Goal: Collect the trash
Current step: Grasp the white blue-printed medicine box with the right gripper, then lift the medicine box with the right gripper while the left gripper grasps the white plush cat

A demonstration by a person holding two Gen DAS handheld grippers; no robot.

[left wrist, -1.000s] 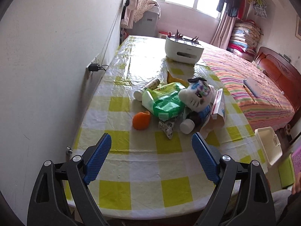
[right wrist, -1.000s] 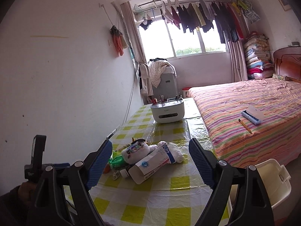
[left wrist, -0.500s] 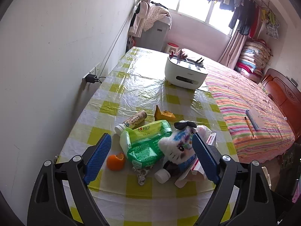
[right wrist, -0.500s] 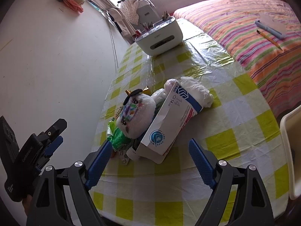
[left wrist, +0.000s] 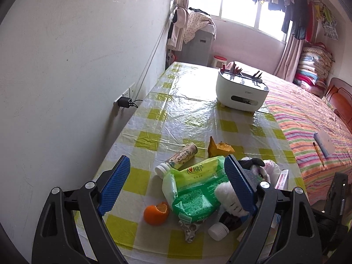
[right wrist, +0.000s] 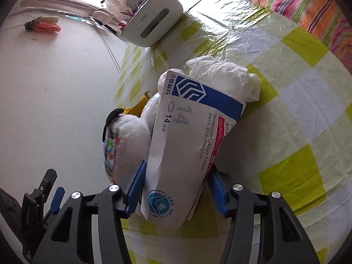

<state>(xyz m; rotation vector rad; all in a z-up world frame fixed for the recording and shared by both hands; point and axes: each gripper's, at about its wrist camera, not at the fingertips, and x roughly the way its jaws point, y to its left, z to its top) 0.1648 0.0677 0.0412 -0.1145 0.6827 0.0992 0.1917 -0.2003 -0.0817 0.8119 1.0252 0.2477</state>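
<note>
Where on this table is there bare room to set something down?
Free: the checked cloth between the white organizer box and the snack tube, and the strip along the wall edge. Crowded: the near end, where the green packet, orange peel, plush toy and medicine box pile together.

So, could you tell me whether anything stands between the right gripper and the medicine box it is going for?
Nothing visible does. The right gripper already has the medicine box between its closing jaws. The plush toy lies against the box, just outside one finger.
</note>
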